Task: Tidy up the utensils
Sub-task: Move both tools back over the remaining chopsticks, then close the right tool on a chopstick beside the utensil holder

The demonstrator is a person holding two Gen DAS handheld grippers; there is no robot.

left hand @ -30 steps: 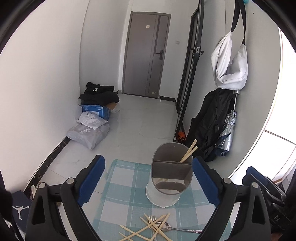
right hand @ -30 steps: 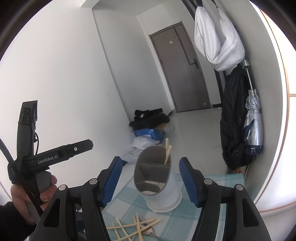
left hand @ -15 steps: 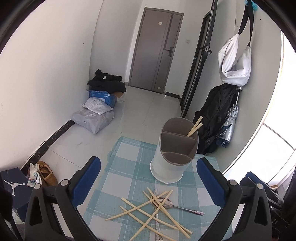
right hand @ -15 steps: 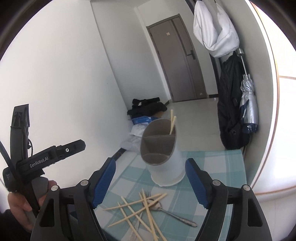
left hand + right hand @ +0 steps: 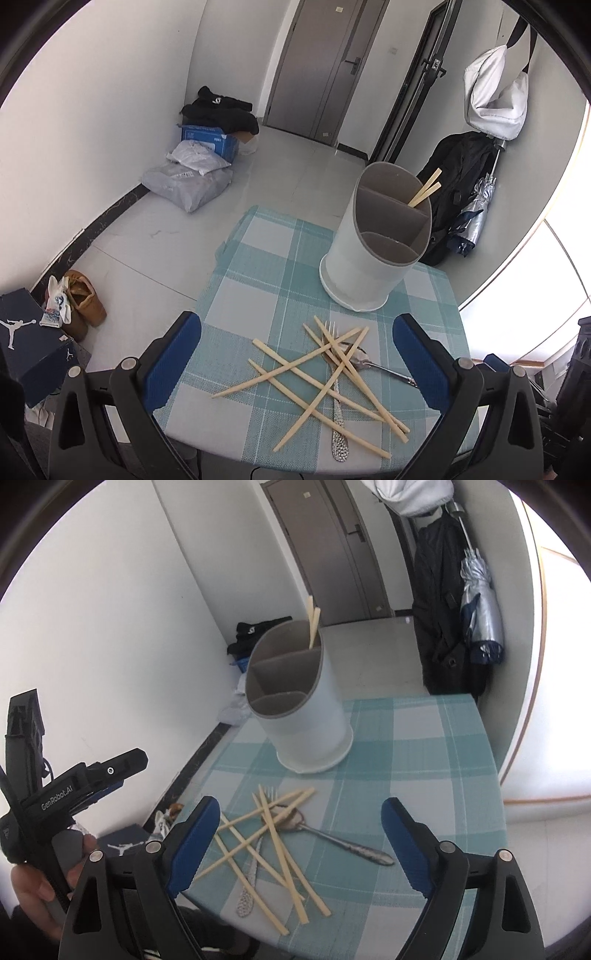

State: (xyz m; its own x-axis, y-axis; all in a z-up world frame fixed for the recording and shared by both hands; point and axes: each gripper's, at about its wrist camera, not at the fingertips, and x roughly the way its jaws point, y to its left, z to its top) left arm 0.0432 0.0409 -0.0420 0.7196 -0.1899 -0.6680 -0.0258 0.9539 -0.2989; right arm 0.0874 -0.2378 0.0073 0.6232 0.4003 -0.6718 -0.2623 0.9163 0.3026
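Tilting down off holder (image 5: 373, 240), brought chopstick pile (image 5: 325, 369) into view; left gripper (image 5: 295, 354) and right gripper (image 5: 299, 838) gaped empty, pick pending.

Left tongs (image 5: 296, 357) gape empty above crossed chopsticks (image 5: 314, 376), fork (image 5: 338, 413) and spoon (image 5: 369, 363); divided holder (image 5: 373, 251) stands beyond.

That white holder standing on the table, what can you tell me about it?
The utensil holder is a tall oval tub, white outside and grey inside, plastic by the look of it, with a slightly wider base. Partitions split it into three compartments. It stands upright on the checked tablecloth, beyond the heap of loose chopsticks. Two chopsticks lean out of its far compartment; the other two compartments look empty. Neither pair of tongs touches it.
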